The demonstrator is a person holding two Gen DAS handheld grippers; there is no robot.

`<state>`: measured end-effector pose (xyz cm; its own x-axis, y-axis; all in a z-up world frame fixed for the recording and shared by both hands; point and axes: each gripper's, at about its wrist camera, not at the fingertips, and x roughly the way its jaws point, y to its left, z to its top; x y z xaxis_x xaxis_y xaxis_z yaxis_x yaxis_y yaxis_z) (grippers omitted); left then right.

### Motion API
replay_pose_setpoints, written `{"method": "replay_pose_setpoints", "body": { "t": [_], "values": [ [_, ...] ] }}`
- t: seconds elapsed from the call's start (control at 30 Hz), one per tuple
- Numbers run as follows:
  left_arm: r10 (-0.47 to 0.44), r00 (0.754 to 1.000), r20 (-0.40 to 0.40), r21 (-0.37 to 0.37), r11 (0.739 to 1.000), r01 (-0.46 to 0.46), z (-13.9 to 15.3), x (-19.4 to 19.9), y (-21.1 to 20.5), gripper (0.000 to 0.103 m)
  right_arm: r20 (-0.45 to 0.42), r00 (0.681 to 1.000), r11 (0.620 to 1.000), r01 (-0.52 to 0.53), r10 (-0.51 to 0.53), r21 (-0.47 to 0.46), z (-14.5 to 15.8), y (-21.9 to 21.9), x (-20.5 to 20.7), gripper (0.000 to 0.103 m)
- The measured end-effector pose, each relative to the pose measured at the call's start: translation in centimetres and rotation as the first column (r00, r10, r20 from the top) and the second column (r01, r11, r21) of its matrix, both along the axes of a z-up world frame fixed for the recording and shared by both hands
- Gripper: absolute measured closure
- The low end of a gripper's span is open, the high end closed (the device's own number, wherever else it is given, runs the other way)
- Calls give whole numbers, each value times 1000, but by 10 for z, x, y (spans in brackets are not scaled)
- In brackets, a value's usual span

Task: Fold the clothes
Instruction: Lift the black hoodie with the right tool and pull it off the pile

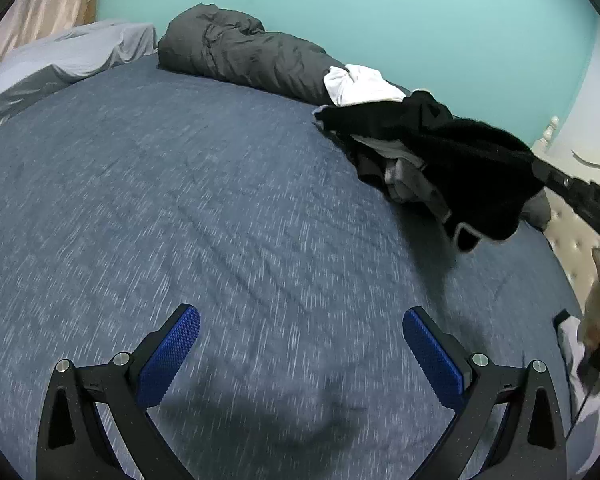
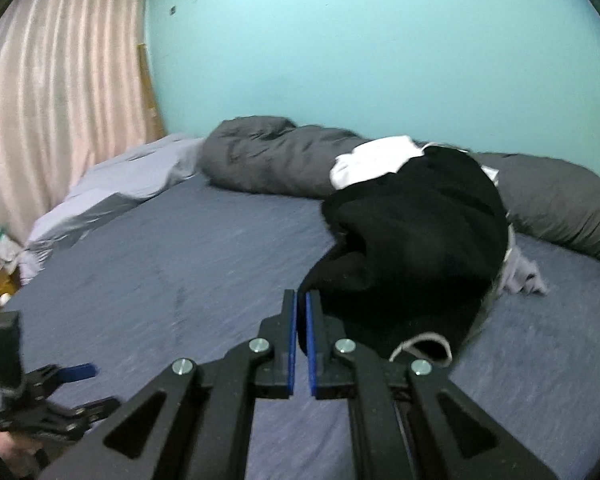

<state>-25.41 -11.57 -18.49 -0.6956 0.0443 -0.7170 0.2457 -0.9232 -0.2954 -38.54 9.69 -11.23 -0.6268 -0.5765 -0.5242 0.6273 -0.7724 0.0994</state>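
A black garment [image 2: 416, 248] lies bunched on the blue bed sheet [image 2: 180, 272], on top of a pile with a white garment [image 2: 376, 160] and grey pieces. In the left wrist view the black garment [image 1: 472, 168] hangs lifted at the right, above the sheet [image 1: 180, 200], with the white garment [image 1: 360, 84] behind it. My right gripper [image 2: 301, 300] is shut with a thin gap, its tips at the black garment's near edge; whether cloth is between the pads is hidden. My left gripper [image 1: 300, 324] is open and empty over the bare sheet; it also shows in the right wrist view [image 2: 60, 380].
A rolled dark grey duvet [image 2: 300, 156] lies along the turquoise wall. A light grey sheet [image 1: 60, 52] is heaped at the far left near a pink curtain [image 2: 60, 80]. A tufted bed end [image 1: 572, 232] is at the right edge.
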Motion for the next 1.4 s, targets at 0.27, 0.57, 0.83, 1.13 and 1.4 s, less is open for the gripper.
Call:
{"method": "replay_pose_setpoints", "body": {
  "t": [0.27, 0.57, 0.83, 1.13, 1.4],
  "values": [
    [-19, 999, -28, -5, 1000, 19, -10, 33, 5, 0, 151, 986, 998, -65, 67, -19, -36, -17, 70, 99],
    [-30, 999, -29, -7, 1000, 30, -19, 35, 3, 0, 219, 975, 999, 27, -32, 26, -83, -1, 75, 72],
    [-49, 999, -3, 0, 999, 49, -33, 27, 7, 0, 291, 928, 972, 233, -234, 39, -112, 66, 51, 46],
    [-85, 996, 36, -4, 996, 85, -50, 18, 15, 0, 454, 802, 916, 391, -388, 90, -190, 84, 6, 31],
    [-99, 993, 64, -20, 995, 101, -62, 16, 20, 0, 480, 796, 916, 398, -368, 43, -205, 89, -32, 54]
  ]
}}
